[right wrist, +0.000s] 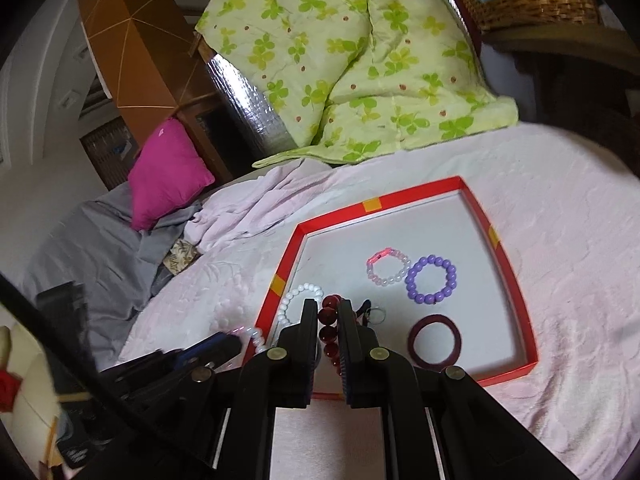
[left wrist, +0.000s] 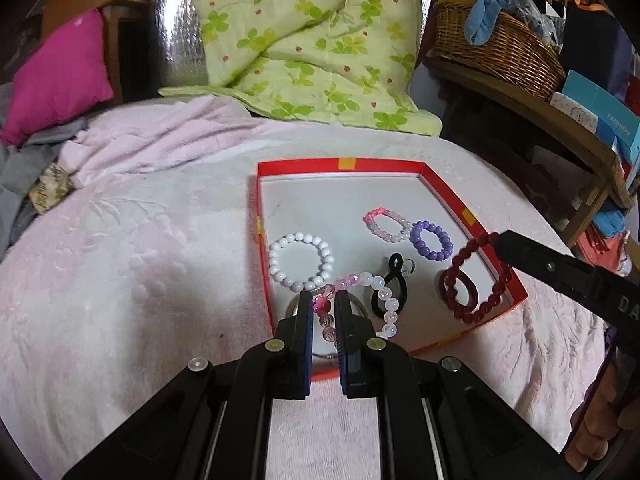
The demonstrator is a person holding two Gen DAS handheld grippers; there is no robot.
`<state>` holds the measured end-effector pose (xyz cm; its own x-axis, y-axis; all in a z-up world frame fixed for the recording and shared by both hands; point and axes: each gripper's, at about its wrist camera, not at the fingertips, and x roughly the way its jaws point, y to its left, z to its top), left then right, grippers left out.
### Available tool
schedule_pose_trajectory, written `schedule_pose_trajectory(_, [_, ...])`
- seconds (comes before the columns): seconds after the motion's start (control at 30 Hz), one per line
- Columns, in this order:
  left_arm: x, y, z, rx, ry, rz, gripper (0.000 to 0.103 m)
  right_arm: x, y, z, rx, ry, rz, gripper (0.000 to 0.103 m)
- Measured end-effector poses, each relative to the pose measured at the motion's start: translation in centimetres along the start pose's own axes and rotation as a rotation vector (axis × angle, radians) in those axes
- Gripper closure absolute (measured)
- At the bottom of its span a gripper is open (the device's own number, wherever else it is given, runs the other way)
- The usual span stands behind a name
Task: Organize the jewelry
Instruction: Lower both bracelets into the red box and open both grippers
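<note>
Both grippers clamp bracelets above the red shallow cardboard tray point(left wrist: 472, 216): left gripper point(left wrist: 324, 300) pinching the pink-and-clear beaded bracelet point(left wrist: 370, 280), right gripper point(right wrist: 325, 312) gripping the dark red beaded bracelet point(right wrist: 330, 330), bare floor ahead

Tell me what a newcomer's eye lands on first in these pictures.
The red-rimmed tray on the pink blanket, holding bead bracelets: white, purple. Both grippers pinch jewelry above it: the left gripper has its jaws shut on a pink-and-white bead strand, the right gripper on a dark red bead bracelet. Behind lies a green clover quilt.
</note>
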<state>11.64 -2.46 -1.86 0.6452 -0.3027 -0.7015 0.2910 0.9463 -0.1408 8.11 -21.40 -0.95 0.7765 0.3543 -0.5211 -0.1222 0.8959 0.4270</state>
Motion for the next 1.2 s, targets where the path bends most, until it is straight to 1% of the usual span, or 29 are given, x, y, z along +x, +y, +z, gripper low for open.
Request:
schedule_pose_trajectory(0.1, [1.3,0.4,0.5,-0.021,0.029,-0.05,0.092,0.6,-0.5,0.0,0.023,0.025,0.032,0.092])
schedule_pose_trajectory(0.3, [3.0,0.0,1.5,-0.039,0.046,-0.074,0.092,1.7,-1.2,0.0,0.055,0.057,0.041,0.092])
schedule_pose_trajectory(0.43, [4.1,-0.6,2.7,-0.016,0.042,-0.055,0.092,2.2,-1.4,-0.1,0.059,0.068,0.038,0.092])
schedule_pose_trajectory(0.7, [6.9,-1.0,4.0,-0.016,0.075,-0.032,0.092,3.1,-2.1,0.1,0.089,0.079,0.03,0.092])
schedule_pose_trajectory(0.93, [8.8,-1.2,4.0,-0.024,0.108,-0.018,0.092,4.0,-2.2,0.2,0.1,0.086,0.034,0.092])
schedule_pose_trajectory(1.1, [9.3,-1.4,3.9,-0.012,0.12,0.009,0.092,4.7,-2.5,0.0,0.105,0.103,0.018,0.092])
schedule_pose_trajectory(1.17, [9.2,-1.5,3.8,-0.007,0.117,0.025,0.09,4.8,-2.7,0.0,0.106,0.104,0.004,0.092])
schedule_pose_trajectory(1.2, [9.0,-1.5,3.8,-0.004,0.116,0.035,0.082,4.8,-3.0,0.0,0.113,0.104,-0.003,0.092])
